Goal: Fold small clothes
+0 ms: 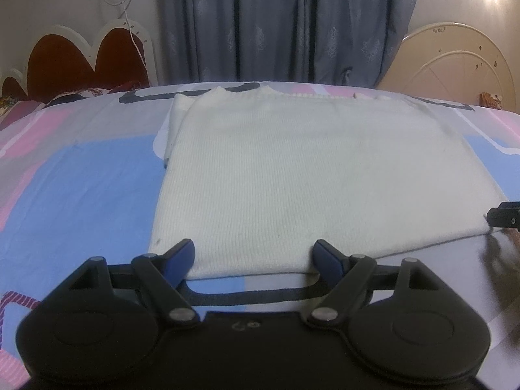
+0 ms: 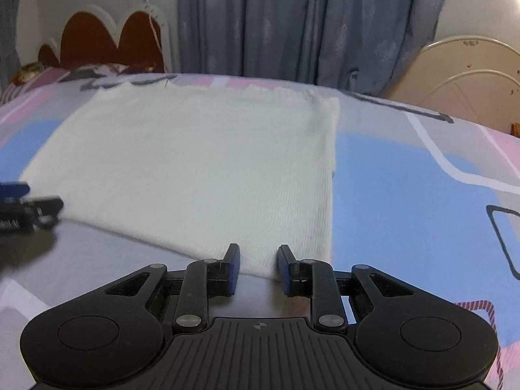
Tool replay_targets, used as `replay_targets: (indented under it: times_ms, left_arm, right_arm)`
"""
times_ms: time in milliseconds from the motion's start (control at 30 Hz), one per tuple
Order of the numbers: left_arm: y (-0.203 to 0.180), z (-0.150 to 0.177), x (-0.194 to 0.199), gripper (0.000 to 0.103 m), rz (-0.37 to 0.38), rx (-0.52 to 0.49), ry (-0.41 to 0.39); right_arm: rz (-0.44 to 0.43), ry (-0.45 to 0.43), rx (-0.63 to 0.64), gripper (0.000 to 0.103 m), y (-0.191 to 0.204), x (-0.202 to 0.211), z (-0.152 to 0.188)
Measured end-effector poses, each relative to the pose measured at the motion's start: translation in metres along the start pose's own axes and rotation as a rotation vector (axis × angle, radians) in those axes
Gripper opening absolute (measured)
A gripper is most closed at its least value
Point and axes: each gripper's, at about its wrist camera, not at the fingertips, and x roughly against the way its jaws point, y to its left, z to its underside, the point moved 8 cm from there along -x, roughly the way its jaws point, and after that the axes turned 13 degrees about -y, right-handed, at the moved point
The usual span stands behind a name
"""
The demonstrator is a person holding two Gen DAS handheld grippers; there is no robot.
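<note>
A cream knitted garment (image 1: 292, 175) lies flat on the bed, folded into a rough rectangle; it also shows in the right wrist view (image 2: 201, 169). My left gripper (image 1: 253, 256) is wide open, its blue-padded fingers straddling the garment's near edge at its left corner. My right gripper (image 2: 258, 266) is partly open, its fingers either side of the near edge at the garment's right corner. Each gripper shows at the edge of the other's view: the right one (image 1: 507, 216), the left one (image 2: 22, 208).
The bed sheet (image 1: 81, 188) has blue, pink and grey blocks. A red heart-shaped headboard (image 1: 84, 61) stands at the far left, grey curtains (image 1: 286, 22) behind, and a cream bed frame (image 1: 455, 65) at the far right.
</note>
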Motion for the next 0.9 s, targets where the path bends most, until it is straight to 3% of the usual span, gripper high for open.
replay_targets:
  times_ms: [67,600,700,767,900]
  left_arm:
    - [0.0,0.0,0.0,0.081,-0.001,-0.001,0.001]
    - [0.018,0.0,0.007,0.081,0.01,0.041,0.062]
    - [0.039,0.001,0.019,0.08,-0.062,0.116,0.079]
    - [0.05,0.004,0.03,0.079,-0.058,0.215,0.065]
    - [0.055,0.012,0.044,0.076,0.005,0.443,0.047]
  right_arm:
    - [0.002,0.036,-0.026,0.024,-0.005,-0.006,0.007]
    - [-0.044,0.066,-0.044,0.024,-0.017,-0.01,0.005]
    - [-0.042,0.083,-0.058,0.024,-0.017,-0.004,-0.004]
    - [-0.069,0.013,-0.085,0.024,-0.016,0.014,-0.016]
    - [-0.109,-0.003,-0.134,0.021,-0.01,0.03,-0.012]
